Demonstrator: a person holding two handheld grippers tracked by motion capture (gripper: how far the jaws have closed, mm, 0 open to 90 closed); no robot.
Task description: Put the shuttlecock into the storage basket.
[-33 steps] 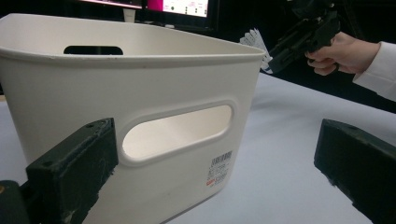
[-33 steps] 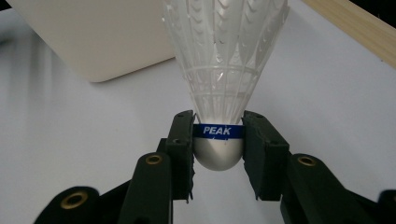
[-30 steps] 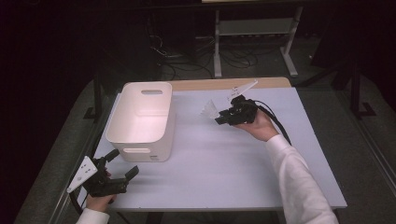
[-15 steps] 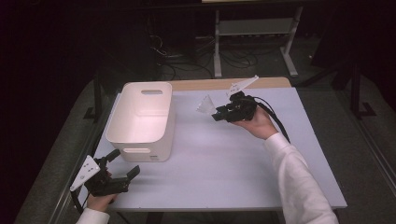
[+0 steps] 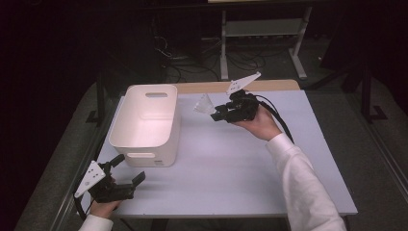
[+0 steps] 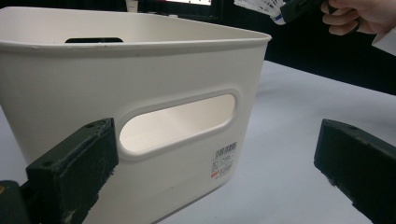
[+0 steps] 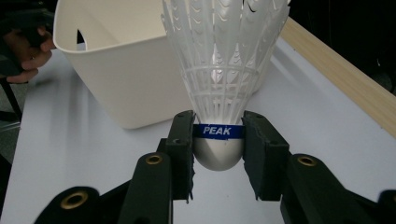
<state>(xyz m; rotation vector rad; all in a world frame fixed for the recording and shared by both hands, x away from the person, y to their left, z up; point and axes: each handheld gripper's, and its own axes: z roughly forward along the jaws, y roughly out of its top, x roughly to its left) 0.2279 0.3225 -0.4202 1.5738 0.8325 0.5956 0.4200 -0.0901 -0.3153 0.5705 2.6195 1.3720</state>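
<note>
Now the right gripper (image 7: pixel 218 154) is clamped on the shuttlecock (image 7: pixel 224 70), its two jaws pressing the rounded cork base from either side at the blue band, feathers fanning up and away from the jaws. In the high view that gripper (image 5: pixel 217 114) is held in the air above the table (image 5: pixel 231 163), just right of the bin (image 5: pixel 144 120), and it has shifted a little toward the bin over the last second, with the shuttlecock (image 5: pixel 204 104) leading. The feathered end now points at the bin's near corner but has not yet crossed the rim.

That small drift suggests the carry is under way: the shuttlecock is lifted, secure, and heading for the bin, which looks empty inside. What remains, I judge, is to bring it over the opening and let go.

The left gripper (image 5: pixel 126 169) sits at the table's front left corner, jaws wide apart and holding nothing, much where it was a second ago. From its own camera the bin (image 6: pixel 140 93) stands close ahead, handle slot facing it, and the shuttlecock (image 6: pixel 261 7) shows high at the top edge, beyond the far rim.
</note>
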